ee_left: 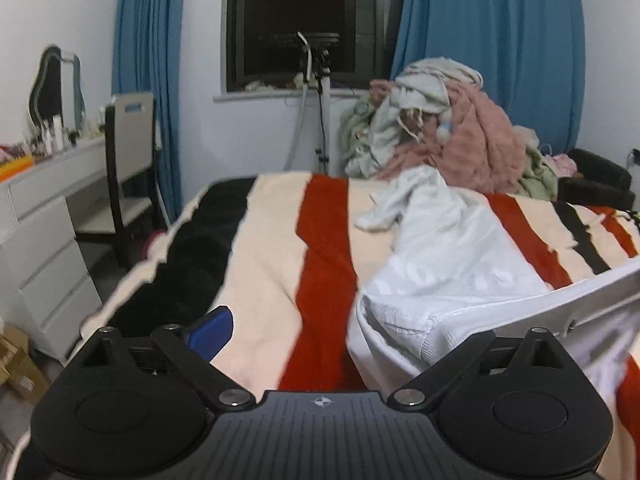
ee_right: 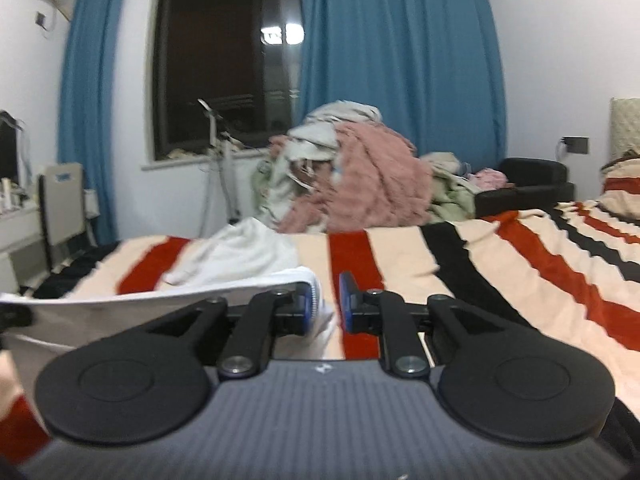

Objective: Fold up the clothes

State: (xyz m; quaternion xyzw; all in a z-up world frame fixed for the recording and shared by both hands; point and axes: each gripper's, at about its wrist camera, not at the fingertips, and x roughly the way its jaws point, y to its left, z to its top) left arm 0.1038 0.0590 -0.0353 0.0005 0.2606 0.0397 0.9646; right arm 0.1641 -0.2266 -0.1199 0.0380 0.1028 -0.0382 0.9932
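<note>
Both claws hover over a striped bed (ee_right: 500,256): the left (ee_left: 340,328) spread wide, the right (ee_right: 325,300) slightly parted around a white garment (ee_left: 448,264) edge. Blue curtains (ee_right: 400,80) flank a dark window (ee_left: 288,20). Crumpled, the garment lies across the bed.

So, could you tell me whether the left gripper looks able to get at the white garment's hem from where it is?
Probably yes: the left gripper stands open, and the white garment lies just ahead to its right on the striped blanket, nothing between.
</note>
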